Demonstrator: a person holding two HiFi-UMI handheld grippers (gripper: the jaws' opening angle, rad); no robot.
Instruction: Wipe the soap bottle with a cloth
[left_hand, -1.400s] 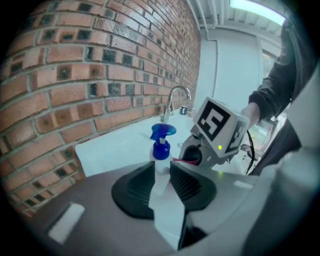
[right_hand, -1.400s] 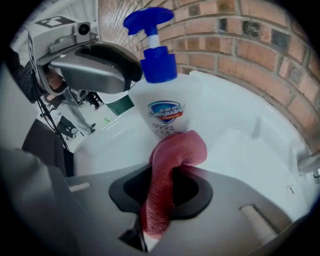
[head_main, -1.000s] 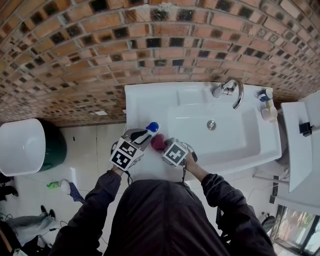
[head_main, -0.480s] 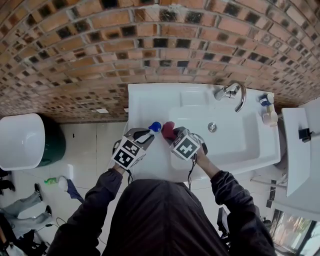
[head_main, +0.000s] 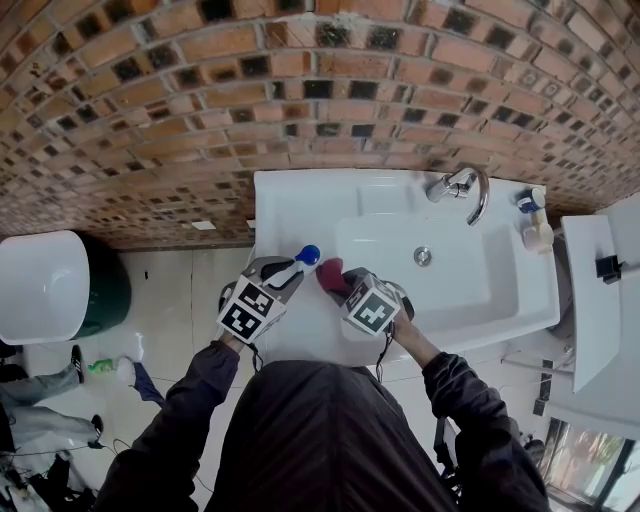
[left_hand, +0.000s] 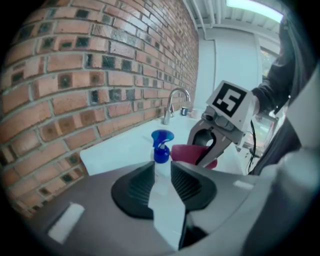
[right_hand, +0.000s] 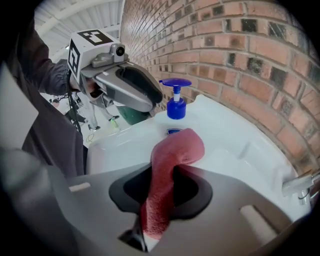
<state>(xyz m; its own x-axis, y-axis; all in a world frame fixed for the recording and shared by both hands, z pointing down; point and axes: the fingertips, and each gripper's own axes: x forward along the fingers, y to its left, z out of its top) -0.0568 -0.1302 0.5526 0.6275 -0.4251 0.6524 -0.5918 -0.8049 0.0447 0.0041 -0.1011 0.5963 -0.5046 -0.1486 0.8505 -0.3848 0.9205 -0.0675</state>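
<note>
While the left gripper (head_main: 288, 270) is clenched on it, the soap bottle (left_hand: 165, 200), a smooth white plastic container, sits upright at the left ledge of the white ceramic sink (head_main: 300, 200), left of the basin and near the front edge. Its pale body fills the gap between the two dark ribbed pads, which press on it from both sides. Above the pads rises a bright blue pump head (left_hand: 161, 142) with a flat top and a short spout. A small blue patch of label shows low on the body in the right gripper view. The white body blends with the white surface, so I cannot tell whether its base rests on the ledge.

The right gripper (right_hand: 161, 175) is closed on a dark pink, nubbly terry cloth (right_hand: 175, 150), which runs up between its jaws and folds over in a rounded end. That end lies just to the right of the pump head in the head view and below it in the right gripper view. Whether cloth and bottle touch cannot be made out.

Behind the sink stands a red-brown brick wall (head_main: 200, 120), and a curved chrome faucet (head_main: 465, 185) sits at the basin's far right.
</note>
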